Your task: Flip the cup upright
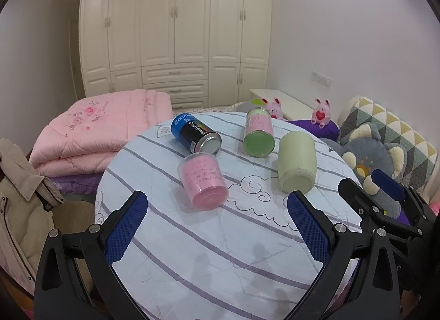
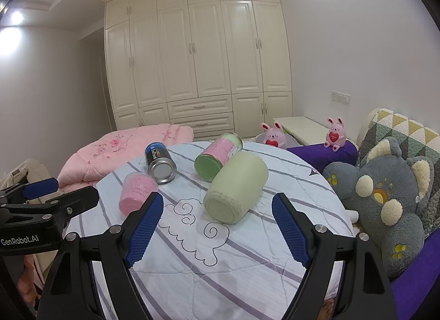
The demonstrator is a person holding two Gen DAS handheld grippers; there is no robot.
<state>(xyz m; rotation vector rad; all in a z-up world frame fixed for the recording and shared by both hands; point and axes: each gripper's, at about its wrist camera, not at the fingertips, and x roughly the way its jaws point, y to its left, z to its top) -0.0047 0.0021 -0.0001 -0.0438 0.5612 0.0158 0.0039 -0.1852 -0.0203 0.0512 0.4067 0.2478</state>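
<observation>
Several cups lie on their sides on a round table [image 1: 209, 259] [image 2: 220, 265] covered with a striped cloth. A pink cup [image 1: 204, 183] [image 2: 136, 192] lies nearest my left gripper [image 1: 217, 226], which is open and empty just short of it. A pale green frosted cup [image 1: 296, 165] [image 2: 236, 188] lies base towards my right gripper [image 2: 217, 229], which is open and empty and also shows in the left wrist view [image 1: 365, 185]. A green-and-pink cup [image 1: 258, 133] [image 2: 218, 156] and a blue-black CoolTowel can [image 1: 195, 137] [image 2: 160, 164] lie farther back.
A folded pink quilt [image 1: 104, 133] [image 2: 121, 146] lies behind the table at left. A grey plush toy [image 1: 368, 163] [image 2: 385, 199] and patterned cushion sit at right. Two pink bunny figures [image 1: 321, 112] [image 2: 335, 134] stand behind. A beige jacket [image 1: 22, 196] hangs at left.
</observation>
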